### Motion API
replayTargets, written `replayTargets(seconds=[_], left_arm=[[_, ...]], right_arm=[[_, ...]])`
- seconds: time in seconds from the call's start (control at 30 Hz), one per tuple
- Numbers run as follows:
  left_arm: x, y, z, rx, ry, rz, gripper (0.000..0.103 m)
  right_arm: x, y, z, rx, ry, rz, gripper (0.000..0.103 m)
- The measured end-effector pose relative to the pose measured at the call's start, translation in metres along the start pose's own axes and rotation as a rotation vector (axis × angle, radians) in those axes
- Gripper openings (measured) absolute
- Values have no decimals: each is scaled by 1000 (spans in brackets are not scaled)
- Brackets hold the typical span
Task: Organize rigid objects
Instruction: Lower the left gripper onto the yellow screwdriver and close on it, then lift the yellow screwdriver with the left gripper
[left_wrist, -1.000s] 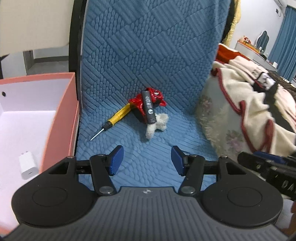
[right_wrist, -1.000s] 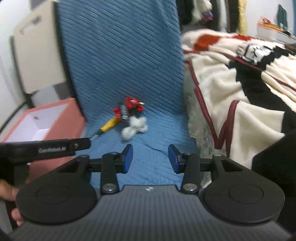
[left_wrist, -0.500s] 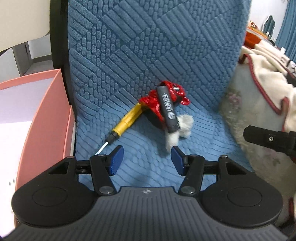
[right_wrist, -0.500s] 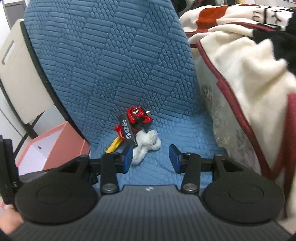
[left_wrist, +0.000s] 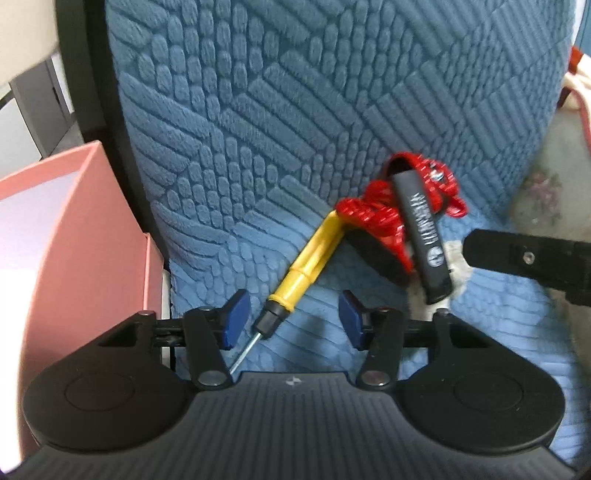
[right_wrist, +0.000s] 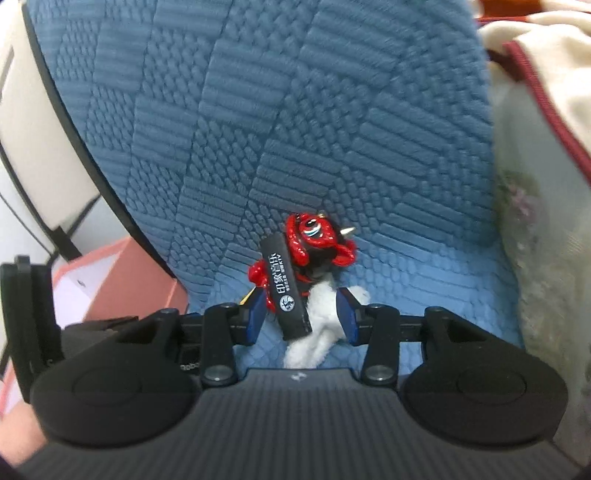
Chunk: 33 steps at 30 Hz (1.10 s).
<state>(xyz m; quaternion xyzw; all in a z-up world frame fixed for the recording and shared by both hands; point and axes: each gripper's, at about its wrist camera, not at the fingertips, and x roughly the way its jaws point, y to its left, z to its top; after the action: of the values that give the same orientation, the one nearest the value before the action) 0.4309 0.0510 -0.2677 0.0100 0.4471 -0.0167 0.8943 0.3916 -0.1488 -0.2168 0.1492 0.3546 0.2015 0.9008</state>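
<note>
A yellow-handled screwdriver (left_wrist: 309, 259) lies on the blue chair seat, its metal tip between the fingers of my open left gripper (left_wrist: 291, 320). Behind it lie a red toy (left_wrist: 384, 218) and a black bar with white lettering (left_wrist: 424, 236) across it. In the right wrist view my open right gripper (right_wrist: 301, 314) straddles the black bar (right_wrist: 286, 295) and a white plush piece (right_wrist: 319, 325); the red toy (right_wrist: 312, 236) sits just beyond. The right gripper's body shows at the right in the left wrist view (left_wrist: 532, 258).
A pink box (left_wrist: 66, 236) with a white inside stands left of the chair; it also shows in the right wrist view (right_wrist: 122, 280). The blue quilted chair back (left_wrist: 314, 92) rises behind the objects. A cream blanket with red trim (right_wrist: 546, 92) lies on the right.
Both grippers have moved forward and down to the pile. The screwdriver tip now lies between the left fingers, and the black bar and plush between the right fingers.
</note>
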Motion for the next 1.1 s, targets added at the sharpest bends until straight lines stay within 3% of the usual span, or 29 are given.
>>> replayTargets(seconds=[0.23,0.3,0.47,0.53,0.63,1.1], left_arm=[[20,0,-3,43,43,13,47],[22,0,-4,45,39,16,45],[22,0,-6,46,30,9,29],[21,1,-6,41,31,6,28],[17,-1,-8,38,30,0,27],[-18,-23,-38,-31,-7,-26,22]], right_arm=[[31,4,5,-19,58,35,29],[36,7,5,-40,64,31,29],[46,9,4,-61,88,25,29],[49,10,3,-67,103,32,28],[51,11,1,-67,112,51,13],[18,20,-20,-80,141,2,13]])
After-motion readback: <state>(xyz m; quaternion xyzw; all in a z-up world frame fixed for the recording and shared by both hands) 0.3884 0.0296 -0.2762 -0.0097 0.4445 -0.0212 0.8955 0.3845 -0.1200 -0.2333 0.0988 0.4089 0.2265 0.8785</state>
